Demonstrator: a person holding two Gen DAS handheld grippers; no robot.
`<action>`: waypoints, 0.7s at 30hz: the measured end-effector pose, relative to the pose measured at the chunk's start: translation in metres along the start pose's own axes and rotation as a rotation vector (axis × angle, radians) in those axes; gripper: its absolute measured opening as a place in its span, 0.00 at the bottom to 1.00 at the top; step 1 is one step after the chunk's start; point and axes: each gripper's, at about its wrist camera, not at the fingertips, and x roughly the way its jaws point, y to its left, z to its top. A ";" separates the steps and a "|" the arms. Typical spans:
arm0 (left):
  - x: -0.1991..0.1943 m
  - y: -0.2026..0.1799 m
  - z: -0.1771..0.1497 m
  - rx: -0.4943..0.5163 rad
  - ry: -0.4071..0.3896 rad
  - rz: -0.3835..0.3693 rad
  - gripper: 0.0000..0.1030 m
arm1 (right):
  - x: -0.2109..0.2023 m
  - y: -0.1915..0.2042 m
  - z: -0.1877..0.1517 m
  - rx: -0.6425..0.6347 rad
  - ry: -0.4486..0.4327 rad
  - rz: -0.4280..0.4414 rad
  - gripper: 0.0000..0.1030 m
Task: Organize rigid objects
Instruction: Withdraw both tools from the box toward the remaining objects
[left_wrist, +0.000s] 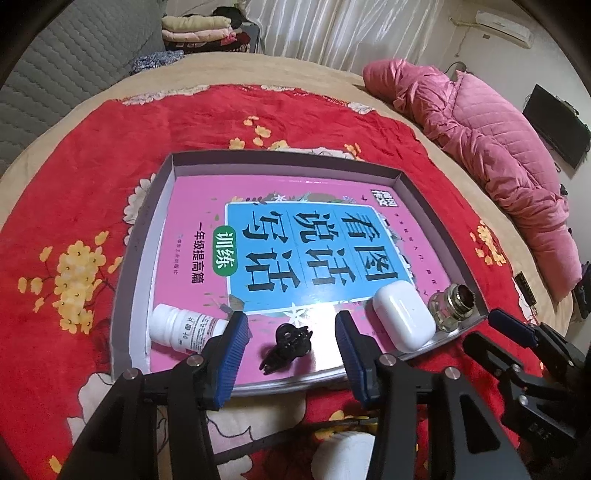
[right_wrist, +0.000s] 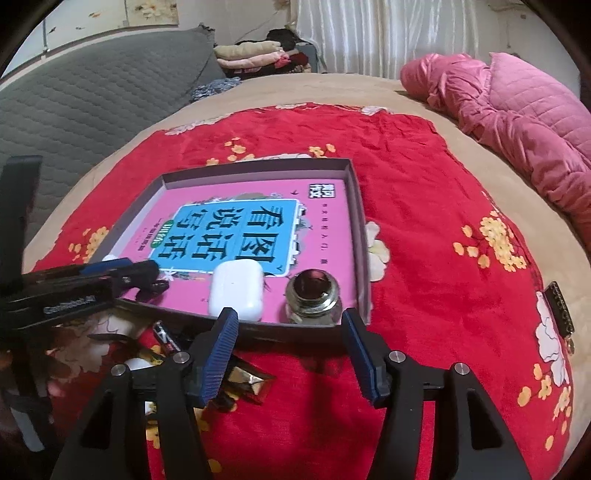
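Progress looks past halfway, judging by what's in the box vs. outside it: shallow grey box (left_wrist: 162, 236) sits on the red floral blanket (left_wrist: 92, 155) w/ a pink-and-blue book (left_wrist: 295, 240) flat on its bottom, and four small rigid items lie on the book along the near edge. From left to right in the left wrist view: white pill bottle (left_wrist: 181, 326) on its side, black hair clip (left_wrist: 286, 345), white earbud case (left_wrist: 402, 317), glass ink bottle (left_wrist: 452, 304) w/ no cap, upright in the near right corner. Left gripper (left_wrist: 291, 354) is released, fingers spread either side of the hair clip, pads not touching it, so the clip reads as just put down. Right gripper (right_wrist: 290, 350) also released and empty, hovering over the blanket just outside the box's near wall, in line w/ the ink bottle and earbud case but apart from both. Still left, per the right wrist view: a small heap on the blanket just in front of the box, incl. a battery (right_wrist: 166, 338), a shiny gold-foil piece (right_wrist: 251, 382) and something white, partly hidden by the gripper so can't tell what. Probably those go into the box next; right gripper is nearest them. Pink quilted jacket (left_wrist: 498, 147) at the far side seems no part of the job
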 end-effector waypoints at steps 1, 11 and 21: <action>-0.003 0.000 -0.001 0.002 -0.004 -0.001 0.48 | 0.001 -0.001 -0.001 0.001 0.001 -0.001 0.60; -0.034 0.004 -0.013 -0.037 -0.055 0.008 0.53 | 0.003 0.004 -0.005 -0.016 0.002 0.004 0.65; -0.062 0.009 -0.027 -0.042 -0.073 0.029 0.53 | -0.008 0.004 -0.007 -0.021 -0.033 -0.008 0.66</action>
